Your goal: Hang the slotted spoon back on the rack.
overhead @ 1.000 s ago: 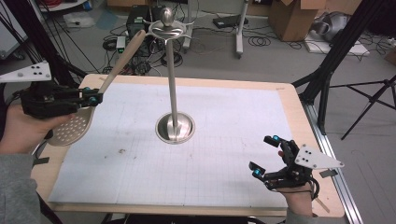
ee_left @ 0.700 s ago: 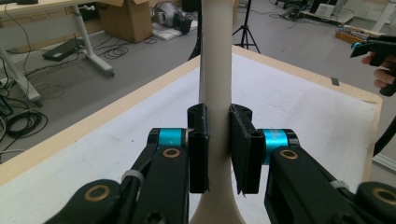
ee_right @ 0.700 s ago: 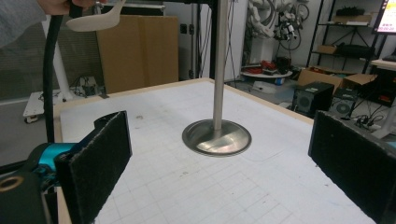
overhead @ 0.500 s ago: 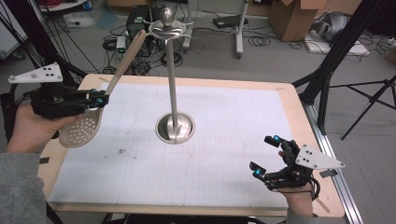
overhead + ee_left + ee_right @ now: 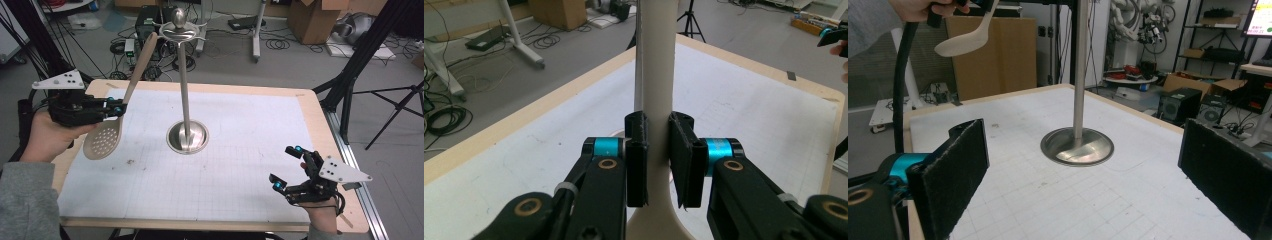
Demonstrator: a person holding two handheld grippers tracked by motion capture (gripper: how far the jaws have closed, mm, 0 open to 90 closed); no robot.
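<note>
Left gripper view looks along the left gripper [image 5: 657,160], whose black jaws are pinched on the neck of a beige perforated wooden spoon [image 5: 655,75], just above the bowl. From that grip the handle runs up and away toward the hooked top of a tall steel utensil stand [image 5: 186,90]; its tip lies just beside the hooks, touching or not I cannot tell. Judged from this, hanging the spoon falls to the left hand. Right gripper [image 5: 294,167], on the stand's far side, rests wide open and empty.
</note>
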